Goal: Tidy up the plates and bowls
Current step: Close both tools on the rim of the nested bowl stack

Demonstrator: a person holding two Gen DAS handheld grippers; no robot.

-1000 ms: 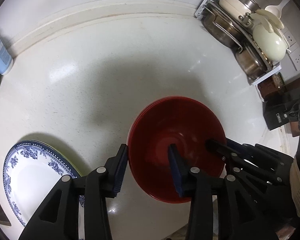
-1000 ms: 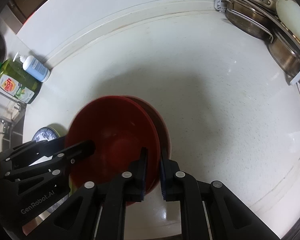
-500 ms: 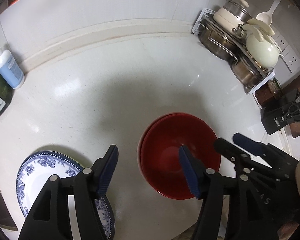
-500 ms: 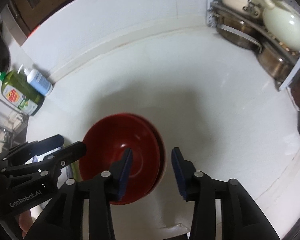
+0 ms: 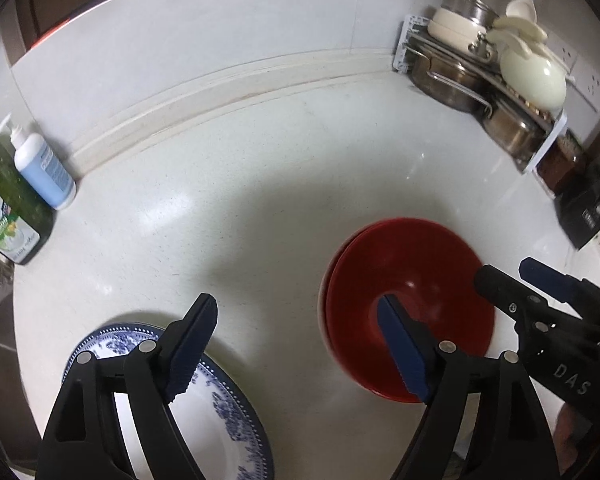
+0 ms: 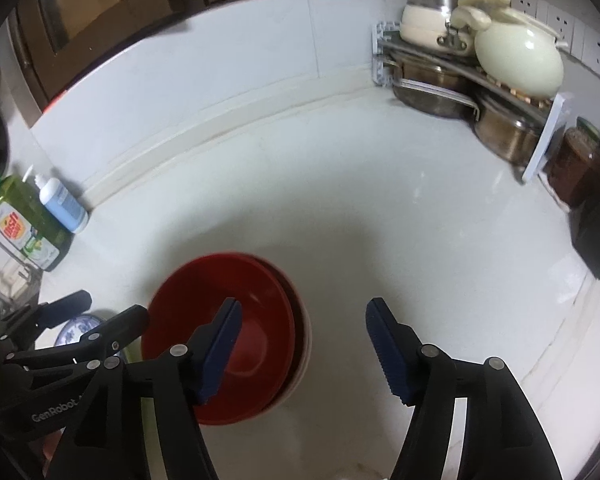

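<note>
Left wrist view: left gripper with jaws spread wide, just been opening, nothing pinched between the blue pads. Its right finger overlaps the inside of the stacked red bowls, which sit lower right of centre on the white countertop; whether the pad touches the bowl cannot be told. Its left finger lies over the rim of the blue-and-white plate at lower left. Bare counter shows in the gap between the two fingers. Right gripper's tips enter from the right edge, just beside the bowls' right rim. Farther out: blue pump bottle and green detergent bottle at left edge, pot rack upper right. Right wrist view: right gripper also spread, jaws just been opening, nothing gripped. Its left finger overlaps the top bowl's interior; its right finger is over bare counter, clear of the bowls. Red stack sits lower left of centre here, the upper bowl shifted slightly left of the one beneath. Left gripper shows at lower left, beside the stack, with a sliver of the plate behind it. Rack with pots and cream lidded pot upper right.
</note>
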